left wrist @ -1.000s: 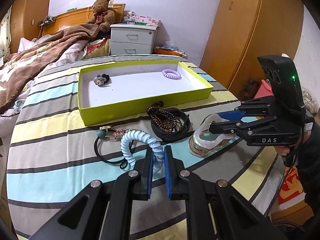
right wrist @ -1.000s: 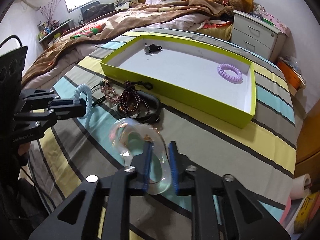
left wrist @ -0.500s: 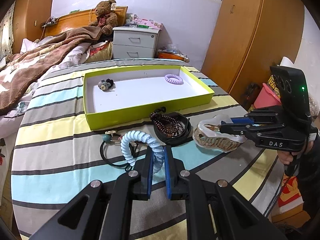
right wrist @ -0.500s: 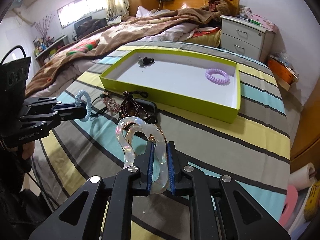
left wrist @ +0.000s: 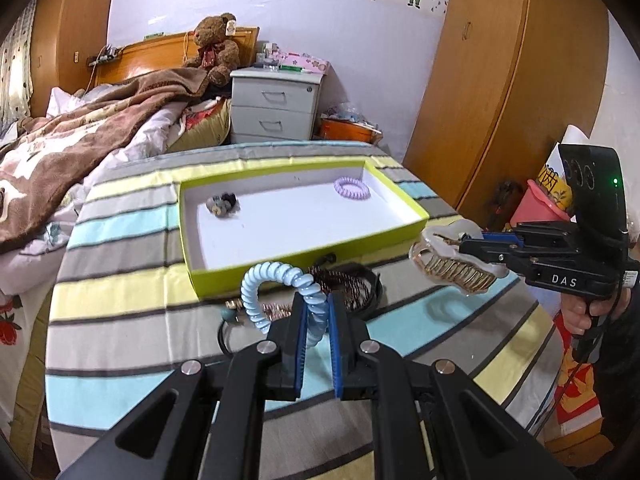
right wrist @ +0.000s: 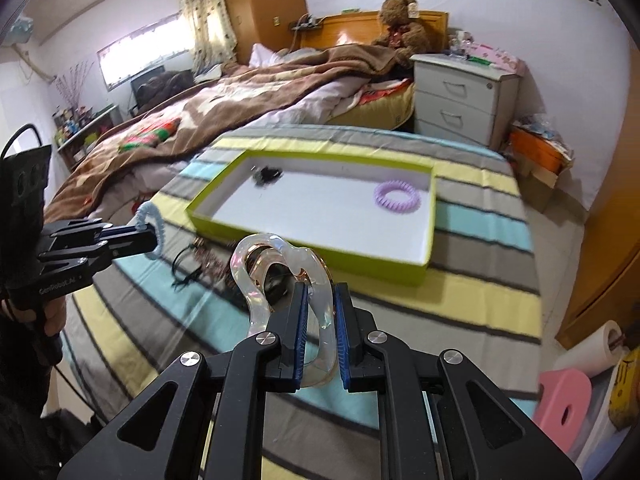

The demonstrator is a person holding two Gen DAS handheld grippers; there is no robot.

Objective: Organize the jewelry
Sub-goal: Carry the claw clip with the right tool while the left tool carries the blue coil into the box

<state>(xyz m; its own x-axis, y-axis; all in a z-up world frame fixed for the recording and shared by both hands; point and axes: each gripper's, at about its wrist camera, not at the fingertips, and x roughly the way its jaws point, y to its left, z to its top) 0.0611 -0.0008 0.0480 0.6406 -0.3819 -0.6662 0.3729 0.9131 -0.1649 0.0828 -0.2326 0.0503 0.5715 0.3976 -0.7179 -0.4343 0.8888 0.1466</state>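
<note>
My left gripper (left wrist: pixel 317 316) is shut on a light blue spiral hair tie (left wrist: pixel 276 280) and holds it above the striped table, short of the green tray (left wrist: pixel 304 254). My right gripper (right wrist: pixel 320 308) is shut on a clear hair claw clip (right wrist: pixel 276 264) with gold teeth, also lifted; it shows in the left wrist view (left wrist: pixel 452 258) right of the tray's near corner. The tray (right wrist: pixel 312 236) holds a purple spiral hair tie (left wrist: pixel 352 189) and a small black and grey hair tie (left wrist: pixel 222 203).
A dark bead bracelet and black band (left wrist: pixel 352 284), a black cord and a small chain (left wrist: pixel 236 316) lie on the striped cloth (left wrist: pixel 120 292) before the tray. A bed (left wrist: pixel 60 152) lies left, a nightstand (left wrist: pixel 276 108) behind, a wardrobe (left wrist: pixel 500 80) right.
Both grippers have risen from the table with their items. The clip came off the cloth and moved up towards the tray's right corner; the blue hair tie now overlaps the tray's front wall.
</note>
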